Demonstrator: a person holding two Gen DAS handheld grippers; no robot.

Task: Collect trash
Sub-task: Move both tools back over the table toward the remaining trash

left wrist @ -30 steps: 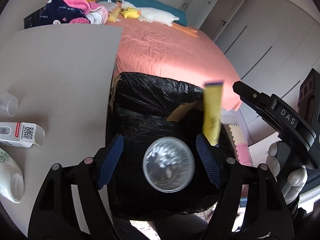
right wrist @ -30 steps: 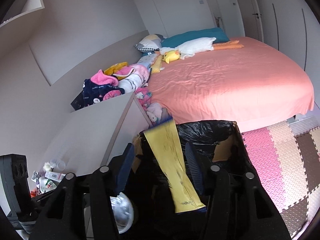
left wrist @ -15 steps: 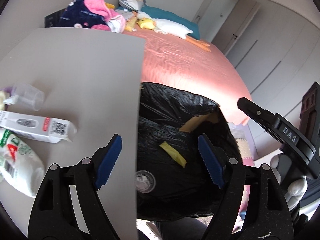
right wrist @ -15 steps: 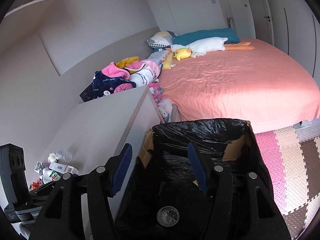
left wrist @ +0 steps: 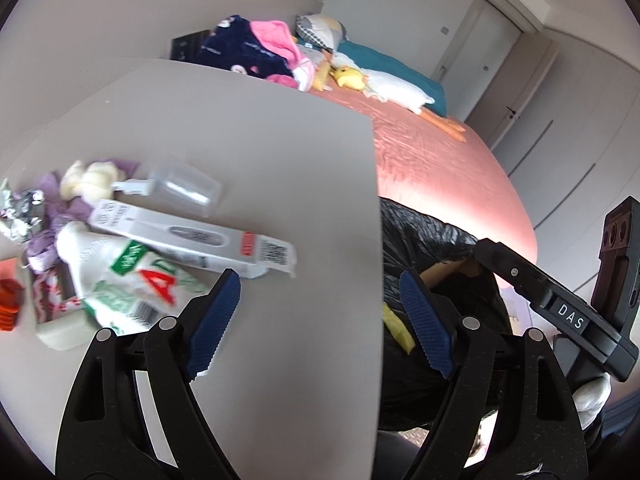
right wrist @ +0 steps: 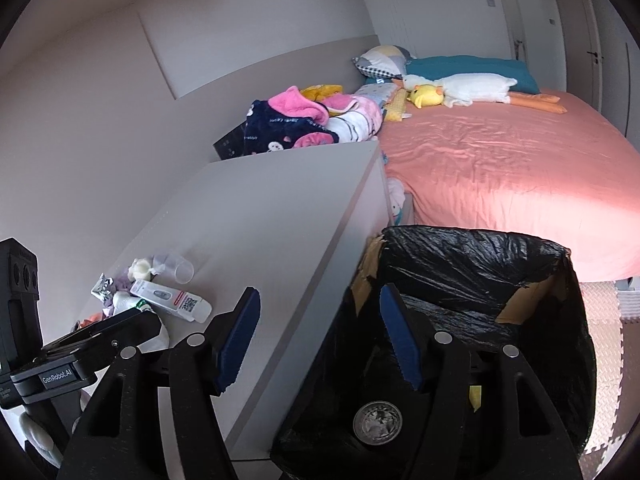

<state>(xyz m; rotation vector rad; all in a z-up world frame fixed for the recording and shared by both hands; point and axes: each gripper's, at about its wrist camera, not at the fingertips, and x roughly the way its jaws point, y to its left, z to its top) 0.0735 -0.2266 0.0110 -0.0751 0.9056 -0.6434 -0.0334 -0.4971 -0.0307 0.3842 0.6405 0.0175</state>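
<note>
Left claw [left wrist: 320, 320] spread wide and empty, jaws just opened further, hung over the table edge with the trash pile at ten o'clock: a white box [left wrist: 192, 238], a printed bag [left wrist: 132, 284], a clear cup [left wrist: 186, 188] and foil scraps [left wrist: 22, 208]. Right claw [right wrist: 320, 340] likewise parted, widened and bare, hovered above the black-lined bin [right wrist: 460, 280], a round lid [right wrist: 377, 417] and yellow strip [right wrist: 475, 396] already dropped inside; judged partway done, the pile left to clear. Grey table [left wrist: 260, 140] stood beside a pink bed [right wrist: 500, 168] at one o'clock.
</note>
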